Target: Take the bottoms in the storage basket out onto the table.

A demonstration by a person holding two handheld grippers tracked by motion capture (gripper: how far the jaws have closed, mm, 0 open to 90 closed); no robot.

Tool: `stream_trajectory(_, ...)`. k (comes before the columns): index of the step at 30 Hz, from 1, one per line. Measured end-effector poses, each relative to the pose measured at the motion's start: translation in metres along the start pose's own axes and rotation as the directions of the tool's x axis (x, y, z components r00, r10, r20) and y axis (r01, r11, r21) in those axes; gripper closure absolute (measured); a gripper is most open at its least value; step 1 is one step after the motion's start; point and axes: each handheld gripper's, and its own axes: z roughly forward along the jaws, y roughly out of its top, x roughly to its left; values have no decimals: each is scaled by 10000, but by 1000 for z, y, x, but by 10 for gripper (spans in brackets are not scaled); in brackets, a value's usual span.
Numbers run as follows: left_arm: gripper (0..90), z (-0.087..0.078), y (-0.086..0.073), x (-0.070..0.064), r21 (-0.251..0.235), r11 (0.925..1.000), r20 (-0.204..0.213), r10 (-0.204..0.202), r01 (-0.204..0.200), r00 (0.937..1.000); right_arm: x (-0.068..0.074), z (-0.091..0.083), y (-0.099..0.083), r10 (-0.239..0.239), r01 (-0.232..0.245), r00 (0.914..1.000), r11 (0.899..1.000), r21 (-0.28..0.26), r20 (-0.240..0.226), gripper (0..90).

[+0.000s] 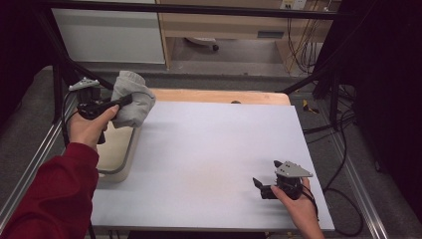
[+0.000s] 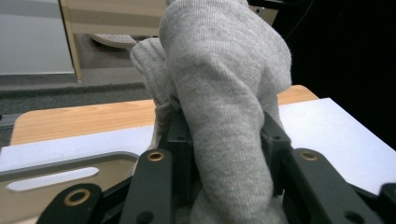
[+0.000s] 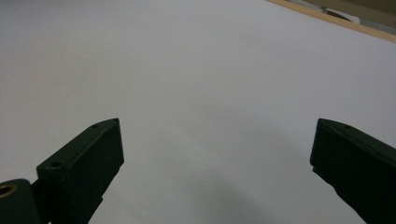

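A grey knitted cloth (image 1: pixel 132 98) hangs bunched above the table's far left, over the end of a tray. My left gripper (image 1: pixel 124 101) is shut on it, lifted off the surface. In the left gripper view the grey knitted cloth (image 2: pixel 224 102) bulges up between the black jaws, with the left gripper (image 2: pixel 224 135) clamped on its lower fold. My right gripper (image 1: pixel 266 178) rests low over the white mat near the front right, jaws wide apart. In the right gripper view the right gripper (image 3: pixel 217 140) holds nothing, with bare mat between its fingers.
A beige tray (image 1: pixel 115 149) lies along the left edge of the white mat (image 1: pixel 209 149), its slotted rim (image 2: pixel 56 175) below the cloth. A strip of wooden tabletop (image 1: pixel 224 95) runs along the far side. Black frame bars and cables flank the table.
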Motion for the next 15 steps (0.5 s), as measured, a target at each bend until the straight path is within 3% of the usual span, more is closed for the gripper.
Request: stream_trajectory(15,643,38,-9,-20,581,9981,284,167,-183,9995,-1,-1,0,35,-35,10000,10000,-64,-37,31)
